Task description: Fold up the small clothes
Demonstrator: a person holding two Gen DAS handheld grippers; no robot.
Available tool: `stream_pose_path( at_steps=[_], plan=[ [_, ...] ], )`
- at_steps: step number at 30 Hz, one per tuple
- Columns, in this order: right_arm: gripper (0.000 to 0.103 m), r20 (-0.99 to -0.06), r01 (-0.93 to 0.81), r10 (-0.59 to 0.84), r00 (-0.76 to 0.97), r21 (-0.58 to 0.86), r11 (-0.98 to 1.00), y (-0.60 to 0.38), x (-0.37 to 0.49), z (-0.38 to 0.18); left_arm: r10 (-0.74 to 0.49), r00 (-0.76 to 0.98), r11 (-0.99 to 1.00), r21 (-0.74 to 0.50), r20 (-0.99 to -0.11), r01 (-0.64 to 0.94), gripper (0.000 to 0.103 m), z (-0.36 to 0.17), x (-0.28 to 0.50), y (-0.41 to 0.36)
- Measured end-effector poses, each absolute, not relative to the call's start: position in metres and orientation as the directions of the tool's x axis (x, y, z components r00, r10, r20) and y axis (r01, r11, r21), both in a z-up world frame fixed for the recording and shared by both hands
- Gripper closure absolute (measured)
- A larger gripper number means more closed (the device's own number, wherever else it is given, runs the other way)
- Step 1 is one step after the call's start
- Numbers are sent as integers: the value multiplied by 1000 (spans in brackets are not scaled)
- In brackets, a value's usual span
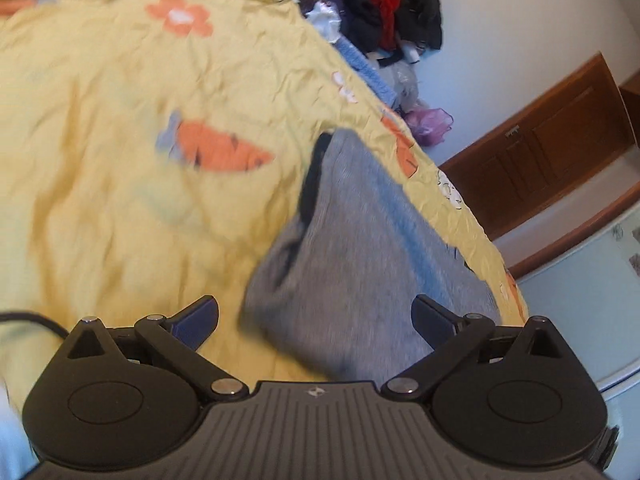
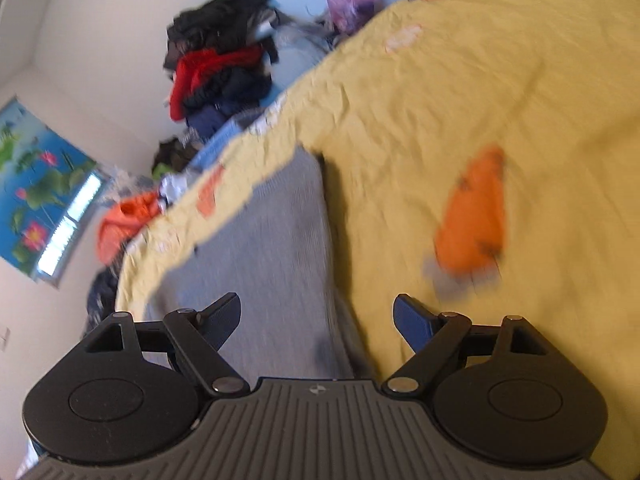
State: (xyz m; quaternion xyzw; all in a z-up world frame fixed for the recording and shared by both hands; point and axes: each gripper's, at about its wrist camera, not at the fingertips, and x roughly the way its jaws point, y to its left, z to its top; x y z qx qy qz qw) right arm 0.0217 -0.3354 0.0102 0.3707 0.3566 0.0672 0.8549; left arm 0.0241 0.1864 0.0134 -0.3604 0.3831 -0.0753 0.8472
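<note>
Bed (image 1: 100, 128) under creased yellow quilt, orange carrot and flower prints. Grey knit garment (image 1: 360, 240) lying flat near quilt's edge, dark trim along one side. Heap of mixed clothes (image 1: 372, 4) at far end.

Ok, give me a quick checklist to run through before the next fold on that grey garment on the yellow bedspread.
1. Left gripper jaws open, nothing between the pads: ok.
2. Right gripper jaws open, nothing gripped: ok.
3. Grey garment lies on the yellow bedspread, near its edge, none of it hanging off: ok.
4. Garment lies flat: not ok, one side is bunched with a dark opening showing in the left wrist view.
5. Bedspread beside the garment free for folding: ok; the clothes pile sits beyond the bed edge.
6. Exact corners to grab: cannot tell, both views are blurred.
</note>
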Motion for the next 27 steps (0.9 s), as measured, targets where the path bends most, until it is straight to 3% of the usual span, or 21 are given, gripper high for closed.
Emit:
stream_pose_path(
  at_steps=[4, 8, 13, 14, 15, 16, 18, 20, 24, 27],
  plan=[
    [20, -553, 138, 443, 705, 721, 679, -318, 1, -2, -474, 722, 576, -797, -504, -179, 0, 0, 9, 189],
    [19, -479, 135, 465, 744, 790, 598, -307, 1, -10, -441, 779, 482, -850, -445, -213, 0, -4, 22, 187],
    [22, -441, 156, 430, 788, 818, 553, -285, 28, -14, -432, 762, 541, -815, -481, -208, 1, 2, 48, 159],
    [25, -445, 154, 423, 789, 811, 565, -280, 33, -14, -424, 762, 560, -803, -489, -204, 5, 3, 49, 154],
    [39, -454, 161, 424, 784, 808, 567, -277, 37, -15, -420, 759, 573, -794, -498, -204, 17, 2, 50, 150],
    [63, -464, 178, 426, 777, 810, 558, -275, 41, -19, -413, 755, 587, -783, -509, -207, 26, 0, 50, 149],
    [89, -486, 208, 441, 755, 815, 541, -274, 46, -33, -391, 746, 609, -759, -538, -228, 65, -3, 51, 149],
    [94, -464, 203, 442, 768, 830, 520, -276, 46, -42, -389, 710, 624, -735, -587, -265, 96, -12, 56, 151],
    [91, -467, 172, 425, 775, 803, 570, -268, 49, -32, -374, 690, 683, -687, -620, -247, 98, -3, 59, 147],
    [92, -410, 132, 436, 801, 831, 540, -274, 48, -17, -409, 707, 692, -701, -577, -172, 98, 22, 44, 149]
  ],
)
